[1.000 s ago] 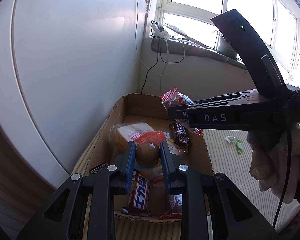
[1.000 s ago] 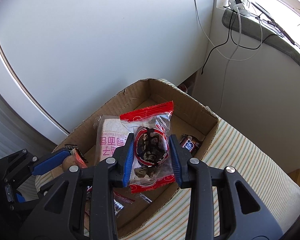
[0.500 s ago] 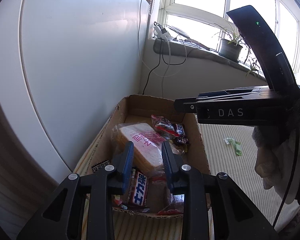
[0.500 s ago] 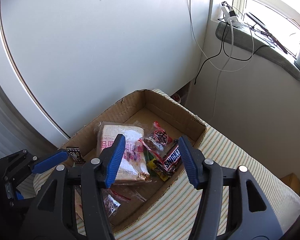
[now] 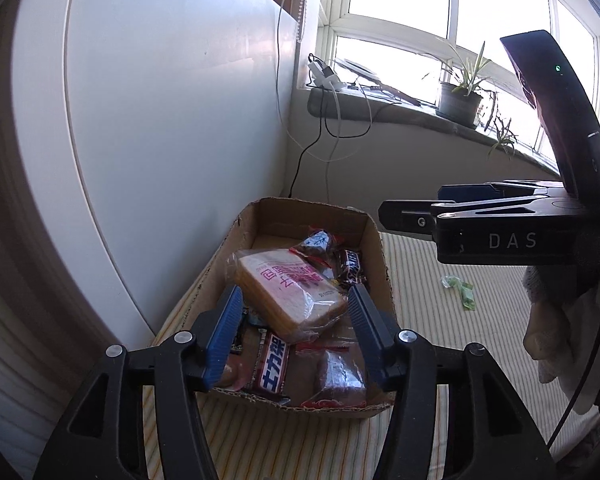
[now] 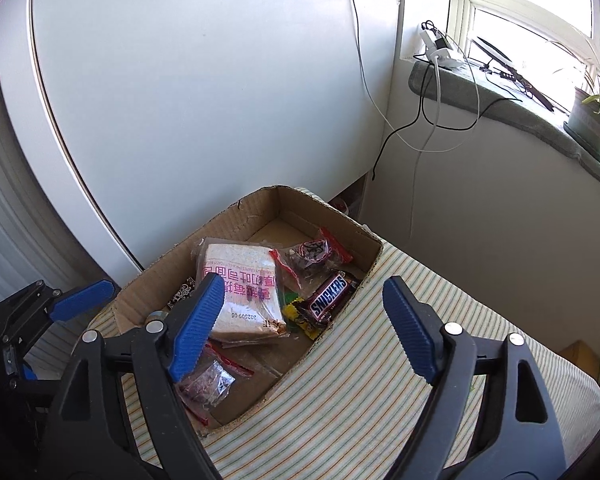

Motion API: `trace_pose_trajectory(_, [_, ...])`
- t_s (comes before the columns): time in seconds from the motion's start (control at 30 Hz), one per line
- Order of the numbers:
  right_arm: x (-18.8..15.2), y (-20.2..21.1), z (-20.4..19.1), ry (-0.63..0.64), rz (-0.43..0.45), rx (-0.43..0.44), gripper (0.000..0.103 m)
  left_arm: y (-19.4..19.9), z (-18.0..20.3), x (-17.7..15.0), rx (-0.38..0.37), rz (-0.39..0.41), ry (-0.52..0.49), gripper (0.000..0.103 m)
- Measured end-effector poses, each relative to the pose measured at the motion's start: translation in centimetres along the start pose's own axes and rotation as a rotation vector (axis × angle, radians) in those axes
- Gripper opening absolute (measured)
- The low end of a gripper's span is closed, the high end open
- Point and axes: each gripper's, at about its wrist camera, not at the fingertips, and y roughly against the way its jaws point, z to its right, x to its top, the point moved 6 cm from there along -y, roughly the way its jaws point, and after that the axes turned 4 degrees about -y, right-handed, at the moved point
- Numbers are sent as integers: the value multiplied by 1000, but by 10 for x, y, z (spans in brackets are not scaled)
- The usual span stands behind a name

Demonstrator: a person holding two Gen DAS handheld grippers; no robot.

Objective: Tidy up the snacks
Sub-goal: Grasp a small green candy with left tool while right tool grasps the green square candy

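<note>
Both tools hang empty above the snacks: the left gripper (image 5: 294,336) and right gripper (image 6: 304,324), jaws just spread wide, have let go so bread pack (image 6: 242,290) and Snickers bar (image 6: 329,297) lie below in the cardboard box (image 6: 370,248).

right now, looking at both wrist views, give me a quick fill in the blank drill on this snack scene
1. The wrapped bread lies inside a ____ box.
2. The brown bar beside the bread reads ____.
3. The right gripper holds ____.
4. A small green wrapper lies on the ____ cloth outside the box.

Missing words: cardboard; Snickers; nothing; striped
</note>
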Motion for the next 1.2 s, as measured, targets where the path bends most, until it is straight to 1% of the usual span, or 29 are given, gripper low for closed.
trace_pose_trajectory(0.07, [-4, 11, 6, -15, 12, 5, 90, 1, 6, 2, -6, 1, -4, 58])
trace_pose_trajectory(0.13, [-8, 22, 14, -27, 19, 4, 90, 1, 13, 3, -8, 2, -11, 63])
trace_pose_trajectory(0.23, [-14, 40, 33, -36, 38, -17, 91, 3, 27, 4, -31, 7, -17, 63])
trace_pose_trajectory(0.37, [-26, 61, 71, -63, 58, -67, 91, 3, 51, 8, -83, 18, -31, 63])
trace_pose_trajectory(0.43, [-35, 68, 92, -73, 54, -96, 91, 0, 66, 11, -110, 24, -51, 63])
trace_pose_trajectory(0.53, [-50, 72, 125, -112, 36, -117, 91, -7, 94, 9, -159, 14, -79, 63])
trace_pose_trajectory(0.6, [-62, 69, 148, -144, 18, -134, 91, -15, 112, 8, -184, 1, -99, 55])
trace_pose_trajectory(0.63, [-68, 66, 158, -153, 10, -142, 91, -19, 119, 7, -199, -9, -100, 49])
trace_pose_trajectory(0.67, [-75, 61, 167, -155, -4, -148, 91, -24, 126, 6, -219, -20, -95, 44])
trace_pose_trajectory(0.73, [-91, 48, 180, -166, -42, -145, 90, -37, 137, 6, -259, -48, -82, 39])
trace_pose_trajectory(0.77, [-98, 40, 184, -175, -60, -134, 86, -45, 142, 6, -270, -60, -74, 34])
trace_pose_trajectory(0.8, [-105, 31, 188, -186, -77, -123, 82, -52, 146, 7, -281, -66, -59, 32])
trace_pose_trajectory(0.83, [-111, 23, 190, -195, -94, -113, 74, -59, 149, 6, -296, -73, -42, 31])
trace_pose_trajectory(0.87, [-117, 13, 191, -204, -110, -100, 66, -68, 152, 5, -301, -91, -33, 28])
trace_pose_trajectory(0.97, [-127, -12, 194, -227, -148, -73, 50, -89, 163, 2, -305, -125, -36, 25])
trace_pose_trajectory(1.1, [-127, -36, 193, -233, -169, -37, 49, -111, 172, 0, -301, -151, -33, 25])
trace_pose_trajectory(1.2, [-126, -47, 188, -203, -181, -61, 49, -120, 175, 2, -305, -157, -39, 25])
